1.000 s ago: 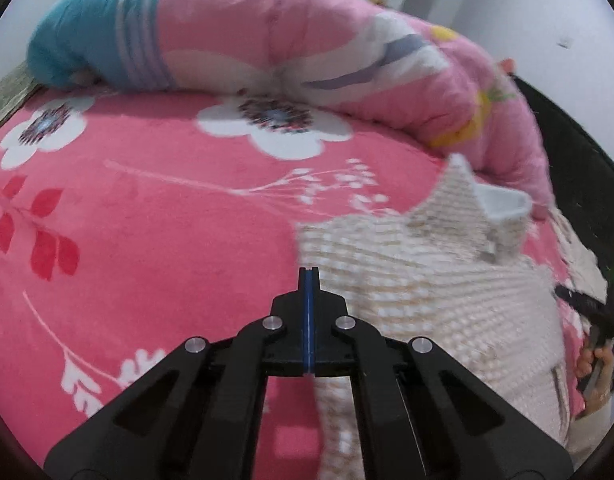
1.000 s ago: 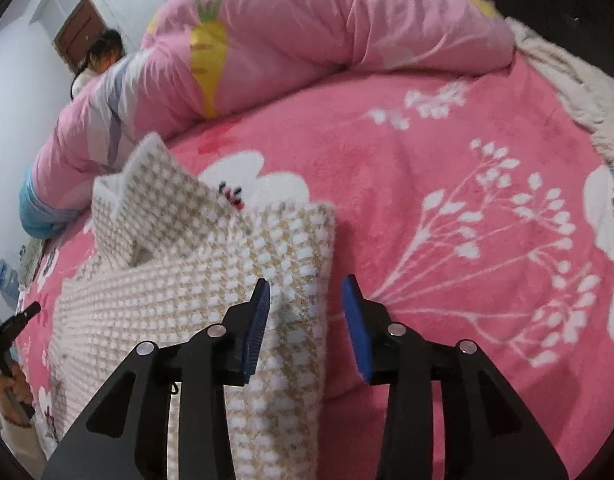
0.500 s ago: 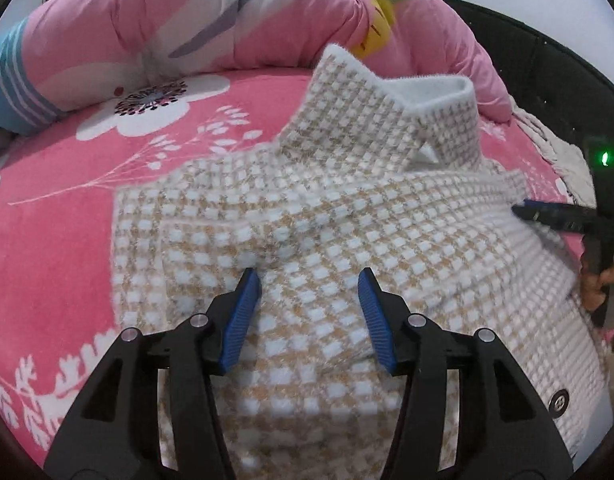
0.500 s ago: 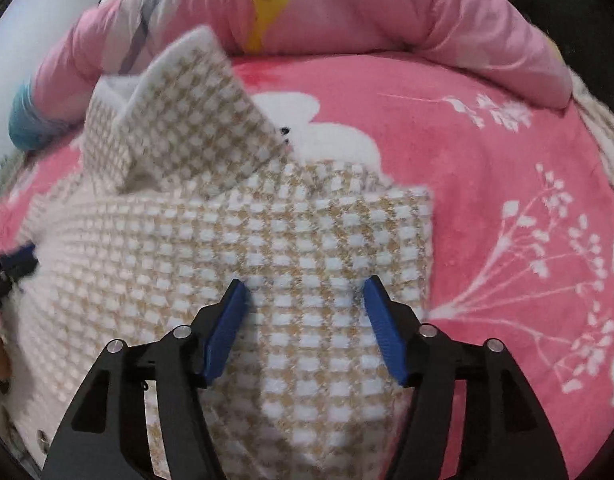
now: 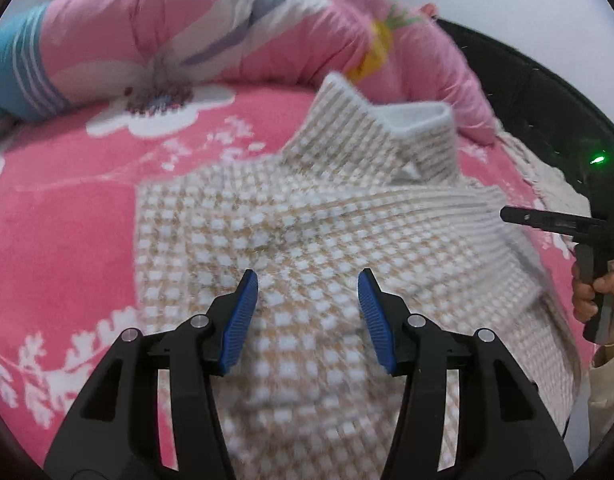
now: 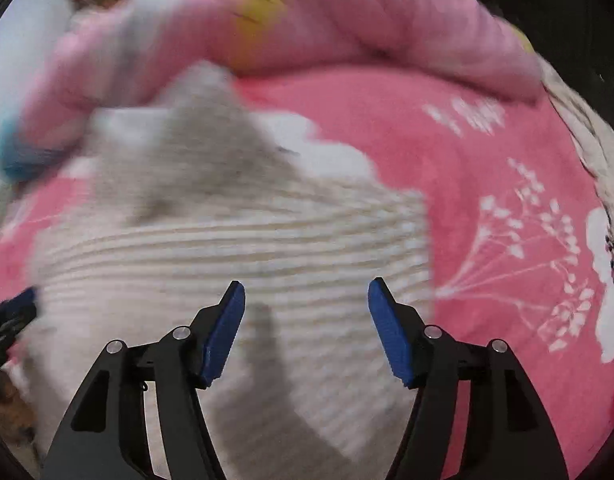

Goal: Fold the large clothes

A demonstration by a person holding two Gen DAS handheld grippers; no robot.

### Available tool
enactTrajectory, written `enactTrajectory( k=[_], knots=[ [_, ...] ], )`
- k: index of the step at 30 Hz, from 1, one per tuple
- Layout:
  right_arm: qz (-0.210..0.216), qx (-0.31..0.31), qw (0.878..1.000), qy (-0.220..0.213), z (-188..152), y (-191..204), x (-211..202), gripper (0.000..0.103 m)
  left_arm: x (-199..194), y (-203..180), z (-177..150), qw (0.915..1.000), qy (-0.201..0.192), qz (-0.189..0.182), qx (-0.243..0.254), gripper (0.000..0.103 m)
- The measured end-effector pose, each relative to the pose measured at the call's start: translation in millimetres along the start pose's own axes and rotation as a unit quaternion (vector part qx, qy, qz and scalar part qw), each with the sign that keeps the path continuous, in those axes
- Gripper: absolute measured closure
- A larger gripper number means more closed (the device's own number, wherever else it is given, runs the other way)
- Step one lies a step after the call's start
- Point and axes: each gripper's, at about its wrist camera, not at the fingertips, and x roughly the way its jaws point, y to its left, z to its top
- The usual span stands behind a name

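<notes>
A beige-and-white checked jacket [image 5: 307,220] lies folded on the pink bed, its collar [image 5: 387,128] standing up at the far end. My left gripper [image 5: 307,276] hovers open over the jacket's near part, with nothing pinched between its blue pads. In the right wrist view the jacket [image 6: 247,240] is motion-blurred. My right gripper [image 6: 307,284] is above it, near its right edge, jaws opening and empty. A hand [image 5: 587,292] holding the right gripper's handle shows at the right edge of the left wrist view.
A pink floral blanket [image 5: 67,220] covers the bed. A rolled pink quilt [image 5: 227,40] with a blue striped end [image 5: 11,76] lies along the back. A cream fringed throw [image 6: 595,140] and a dark bed edge [image 5: 527,92] are at the right.
The left jaws went from shut at the jacket's left edge to open. The right jaws widened. Both grippers shifted inward over the jacket, which now lies between them.
</notes>
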Motion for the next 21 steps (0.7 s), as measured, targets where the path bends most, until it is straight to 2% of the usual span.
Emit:
enactTrajectory(
  k=[1,3,4,5,6,8,10,12,13,14,15,16,19,21],
  knots=[
    [0.010,-0.016,1.000,-0.006,-7.4,11.1,-7.3,0.040,-2.7,-1.1,-1.0,1.0000,-0.001,-0.001,0.004,0.050],
    [0.022,-0.056,0.998,0.012,-26.9,38.5,3.3,0.040,2.4,1.1,-7.5,0.9997,0.020,0.012,0.000,0.045],
    [0.012,-0.073,0.997,0.036,-37.5,49.1,18.8,0.040,12.5,4.3,-11.8,0.9987,0.044,0.025,-0.008,0.045],
    [-0.019,-0.097,0.993,0.057,-51.0,58.5,42.3,0.037,19.1,6.3,-15.4,0.9980,0.056,0.027,-0.012,0.045],
    [-0.032,-0.107,0.993,0.048,-56.7,62.8,45.7,0.036,21.2,5.9,-18.0,0.9980,0.053,0.033,-0.010,0.045],
    [-0.040,-0.083,0.995,0.044,-53.3,63.0,32.4,0.036,11.5,0.4,-15.7,0.9977,0.049,0.047,-0.009,0.045],
    [-0.024,-0.072,0.997,0.031,-50.8,67.4,12.9,0.036,-8.0,-8.6,-15.0,0.9988,0.029,0.039,-0.002,0.045],
    [-0.017,-0.090,0.996,0.002,-53.8,79.8,-1.1,0.036,-17.9,-16.0,-16.8,0.9990,0.014,0.039,0.013,0.036],
    [-0.019,-0.096,0.995,0.007,-54.3,85.6,3.7,0.036,-17.3,-20.1,-18.6,0.9987,0.015,0.047,0.017,0.034],
    [-0.008,-0.098,0.995,0.031,-56.8,90.7,20.8,0.036,-11.5,-22.3,-20.7,0.9981,0.027,0.053,0.016,0.033],
    [-0.012,-0.100,0.994,0.047,-60.5,93.6,35.2,0.036,-2.0,-21.7,-23.7,0.9969,0.048,0.062,0.010,0.030],
    [-0.023,-0.103,0.993,0.048,-63.0,93.9,43.7,0.031,11.4,-21.3,-28.9,0.9945,0.070,0.077,0.008,0.030],
    [-0.013,-0.064,0.997,0.045,-62.6,86.9,26.3,0.030,0.0,-28.7,-35.0,0.9937,0.053,0.096,0.022,0.030],
    [0.000,-0.058,0.998,0.031,-70.5,84.7,1.0,0.030,-22.1,-34.5,-37.0,0.9954,0.040,0.084,0.024,0.029]
  ],
)
